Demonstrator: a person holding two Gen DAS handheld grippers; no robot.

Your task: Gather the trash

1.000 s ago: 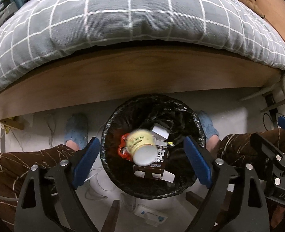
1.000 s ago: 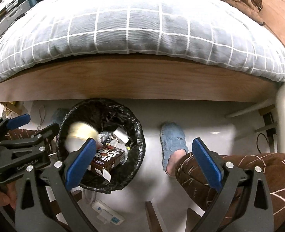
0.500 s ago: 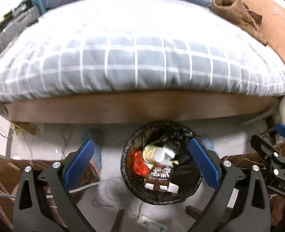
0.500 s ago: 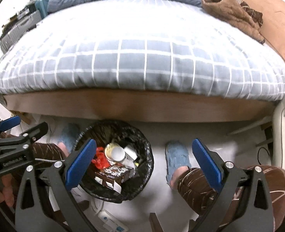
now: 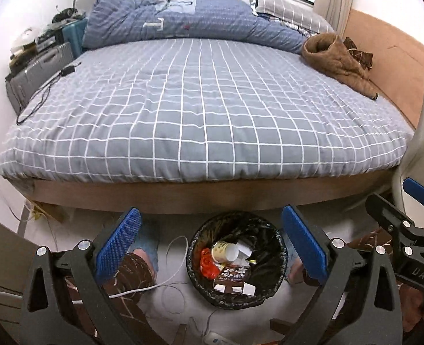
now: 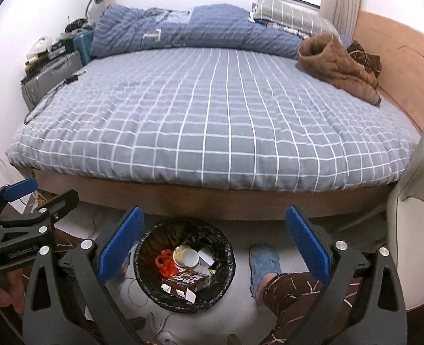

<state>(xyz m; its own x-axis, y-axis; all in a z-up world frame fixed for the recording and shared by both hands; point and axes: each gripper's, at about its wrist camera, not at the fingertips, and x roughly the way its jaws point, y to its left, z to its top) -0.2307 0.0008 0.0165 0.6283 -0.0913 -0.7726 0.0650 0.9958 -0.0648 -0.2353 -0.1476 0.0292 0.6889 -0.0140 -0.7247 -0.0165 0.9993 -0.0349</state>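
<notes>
Black plastic lines the trash bin (image 5: 234, 261), which stands on the pale floor (image 6: 240, 310) at the lower middle of both views, just in front of the bed's wooden frame (image 5: 212, 198) — close enough to the seated person's legs that both hands can reach it. Inside lie a paper cup (image 5: 224, 251) on its side, mouth toward the right, a crumpled red wrapper (image 5: 207, 266) beside it, and a brown carton (image 5: 232, 279) resting on top toward the near rim; they sit loosely, as dropped things do. The left gripper (image 5: 209, 251) hangs above the bin with its blue pads spread as wide as they go, having just finished opening, and nothing is between them — the bin only shows through the gap from well below. The right gripper (image 6: 212, 248) is likewise spread wide and bare, with the bin at its lower left. Both point down and forward over the bed (image 6: 212, 120), whose grey checked cover looks free of litter apart from a charger cable (image 5: 48, 89) at the left and brown clothing (image 5: 338, 60) at the upper right. By this look the drop is done and any further litter has yet to be found.
</notes>
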